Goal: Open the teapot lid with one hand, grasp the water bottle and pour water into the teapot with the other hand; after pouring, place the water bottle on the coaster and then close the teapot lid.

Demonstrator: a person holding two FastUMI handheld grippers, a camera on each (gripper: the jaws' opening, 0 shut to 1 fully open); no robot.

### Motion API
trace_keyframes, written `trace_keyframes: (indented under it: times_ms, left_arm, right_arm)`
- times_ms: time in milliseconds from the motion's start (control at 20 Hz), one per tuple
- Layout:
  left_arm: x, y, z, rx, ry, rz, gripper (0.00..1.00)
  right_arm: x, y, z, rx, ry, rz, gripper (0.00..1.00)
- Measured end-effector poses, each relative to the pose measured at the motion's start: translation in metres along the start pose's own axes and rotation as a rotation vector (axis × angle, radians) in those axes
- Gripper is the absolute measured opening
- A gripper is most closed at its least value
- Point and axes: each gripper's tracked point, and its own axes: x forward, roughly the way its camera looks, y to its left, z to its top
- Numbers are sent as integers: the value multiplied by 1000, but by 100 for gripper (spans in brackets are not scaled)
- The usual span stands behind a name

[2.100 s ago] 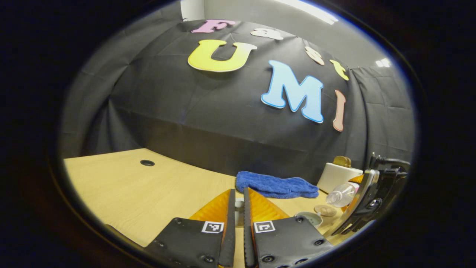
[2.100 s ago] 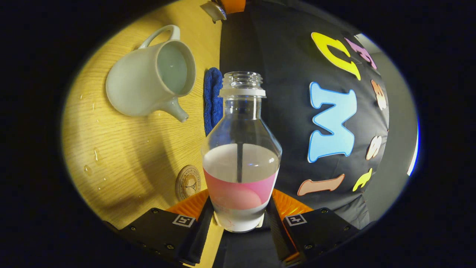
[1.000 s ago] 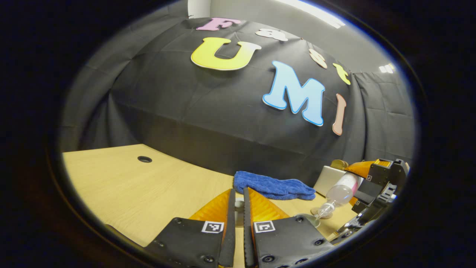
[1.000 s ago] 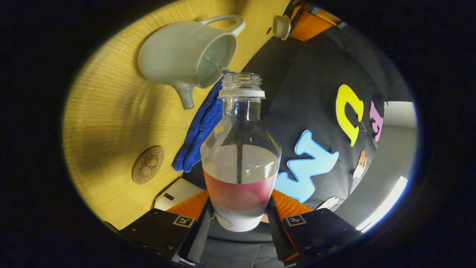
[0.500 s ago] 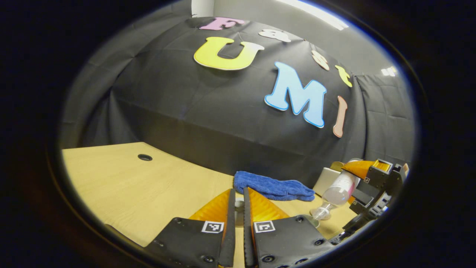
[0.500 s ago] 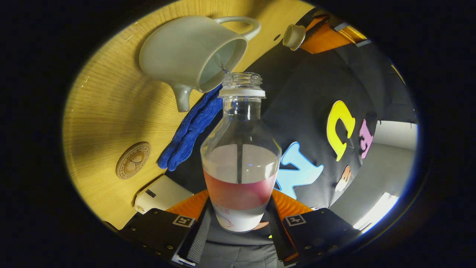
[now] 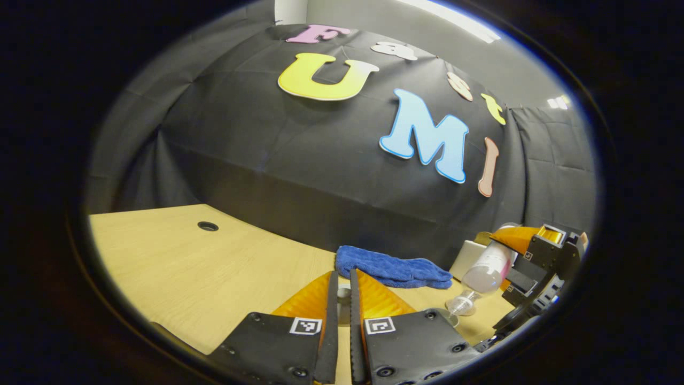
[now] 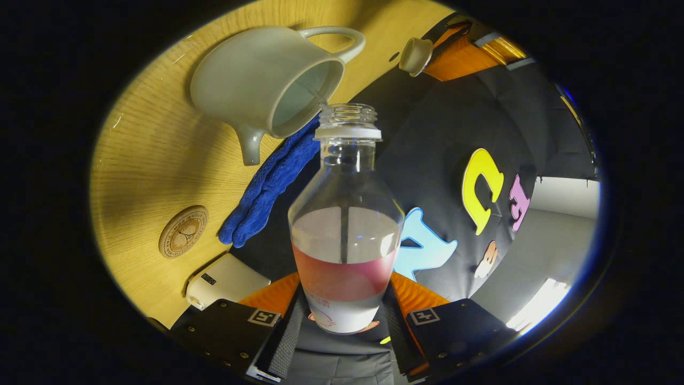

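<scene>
1. A pale wooden worktop (image 7: 214, 267) stands before a black cloth wall (image 7: 299, 155); a small round hole (image 7: 208, 226) sits in the worktop at the far left in the left gripper view.
2. The right gripper (image 8: 344, 321) clamps both fingers on the labelled lower body of the water bottle (image 8: 346, 230), so its jaws stand as wide as the bottle.
3. The bottle is uncapped and tipped, its long axis running from the gripper toward the teapot (image 8: 262, 85); its mouth sits just at the rim of the teapot's open top, and a thin stream seems to pass between them.
4. The teapot stands on the worktop, spout toward the coaster (image 8: 183, 231), handle on the opposite side.
5. The left gripper (image 7: 344, 307) is nearly closed, a narrow gap holding the teapot lid (image 8: 416, 55) by its knob, above the worktop to the left of the teapot.
6. A blue cloth (image 8: 270, 182) lies behind the teapot against the wall; a white box (image 8: 224, 280) sits near the coaster.
</scene>
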Motion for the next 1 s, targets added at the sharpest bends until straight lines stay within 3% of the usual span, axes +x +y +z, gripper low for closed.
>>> trace_keyframes:
  times_ms: [250, 600, 1000]
  left_arm:
    - [0, 0, 1, -1, -1, 0, 17]
    - [1, 1, -1, 0, -2, -1, 15]
    - [2, -1, -3, 4, 1, -3, 15]
  right_arm:
    - [8, 4, -9, 108, 10, 64, 73]
    - [-3, 33, 6, 531, 3, 304, 73]
    - [0, 50, 3, 881, 29, 426, 74]
